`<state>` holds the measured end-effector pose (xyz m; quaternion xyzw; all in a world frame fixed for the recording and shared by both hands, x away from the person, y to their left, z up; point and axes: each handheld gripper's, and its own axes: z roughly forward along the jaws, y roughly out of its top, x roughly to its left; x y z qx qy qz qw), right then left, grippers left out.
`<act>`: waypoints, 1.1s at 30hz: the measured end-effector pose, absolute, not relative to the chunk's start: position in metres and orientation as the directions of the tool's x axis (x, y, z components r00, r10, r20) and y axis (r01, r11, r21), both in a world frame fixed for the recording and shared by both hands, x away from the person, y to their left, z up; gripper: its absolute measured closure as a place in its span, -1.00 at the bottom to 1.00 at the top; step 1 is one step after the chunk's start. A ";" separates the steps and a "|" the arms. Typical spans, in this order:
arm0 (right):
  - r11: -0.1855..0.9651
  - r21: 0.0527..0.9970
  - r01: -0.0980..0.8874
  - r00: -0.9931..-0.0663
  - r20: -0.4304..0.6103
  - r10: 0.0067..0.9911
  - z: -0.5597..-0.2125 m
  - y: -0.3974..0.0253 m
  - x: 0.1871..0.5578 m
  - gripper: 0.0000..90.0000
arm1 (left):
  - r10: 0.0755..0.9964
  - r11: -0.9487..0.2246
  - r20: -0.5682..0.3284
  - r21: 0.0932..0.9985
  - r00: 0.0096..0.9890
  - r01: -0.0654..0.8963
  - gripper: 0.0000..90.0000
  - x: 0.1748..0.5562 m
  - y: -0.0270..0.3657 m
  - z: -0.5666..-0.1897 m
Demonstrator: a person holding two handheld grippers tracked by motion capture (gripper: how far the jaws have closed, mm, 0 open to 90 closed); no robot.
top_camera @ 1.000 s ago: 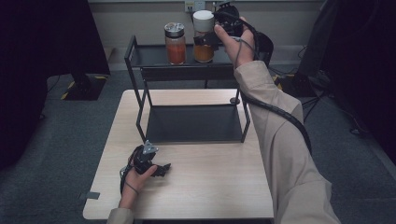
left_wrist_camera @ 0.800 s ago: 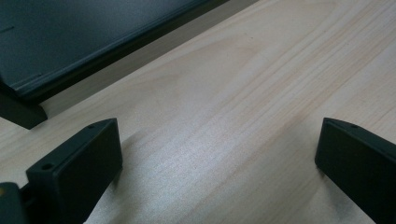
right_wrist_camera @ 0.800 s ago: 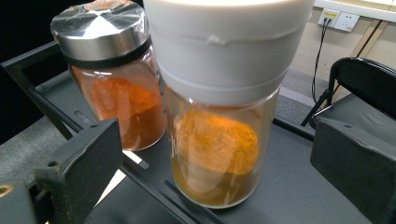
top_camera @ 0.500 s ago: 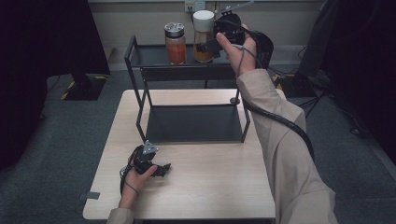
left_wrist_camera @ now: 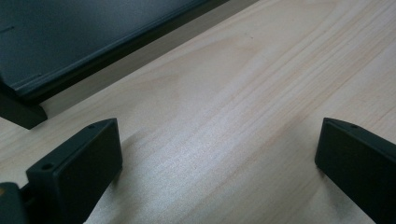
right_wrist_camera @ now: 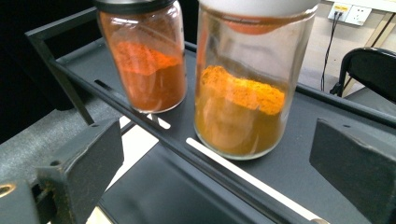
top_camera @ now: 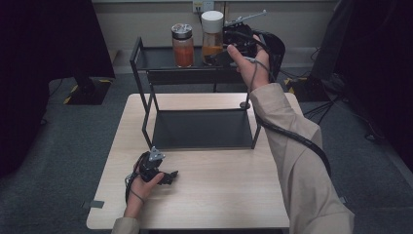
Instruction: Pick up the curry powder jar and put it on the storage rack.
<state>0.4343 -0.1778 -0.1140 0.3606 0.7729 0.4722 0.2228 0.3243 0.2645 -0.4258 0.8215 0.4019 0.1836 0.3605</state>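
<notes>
Two glass spice jars stand on the top shelf of a black metal rack (top_camera: 160, 58). The white-lidded jar (top_camera: 212, 34) (right_wrist_camera: 243, 93) holds yellow-orange powder; the dark-lidded jar (top_camera: 182, 45) (right_wrist_camera: 147, 60) to its left holds red-orange powder. My right gripper (top_camera: 221, 57) (right_wrist_camera: 217, 163) is open at shelf height, just short of the white-lidded jar, with nothing between its jaws. My left gripper (top_camera: 168, 176) (left_wrist_camera: 217, 163) rests open on the wooden table (top_camera: 219, 190) (left_wrist_camera: 243, 93) near the front left, jaws wide apart over bare wood.
The rack's lower shelf (top_camera: 202, 129) (left_wrist_camera: 70, 37) lies flat on the table's far half between its black legs. A wall with a socket (top_camera: 203, 6) is behind the rack. A dark chair (right_wrist_camera: 373, 70) sits to the right, and grey carpet surrounds the table.
My right gripper has drawn back a little from the white-lidded jar toward the shelf's front right. The left gripper has stayed put.
</notes>
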 end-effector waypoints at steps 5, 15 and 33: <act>0.302 0.888 0.348 -0.645 -0.007 0.764 -0.117 -0.178 0.429 -0.95 | 0.793 -0.417 0.012 0.740 0.609 0.528 -1.00 0.324 0.265 -0.426; 0.307 0.888 0.342 -0.655 -0.009 0.755 -0.128 -0.179 0.417 -0.95 | 0.793 -0.417 0.012 0.740 0.609 0.528 -1.00 0.324 0.265 -0.426; 0.299 0.888 0.349 -0.691 0.029 0.722 -0.161 -0.196 0.402 -0.95 | 0.793 -0.416 0.011 0.740 0.609 0.529 -1.00 0.324 0.265 -0.426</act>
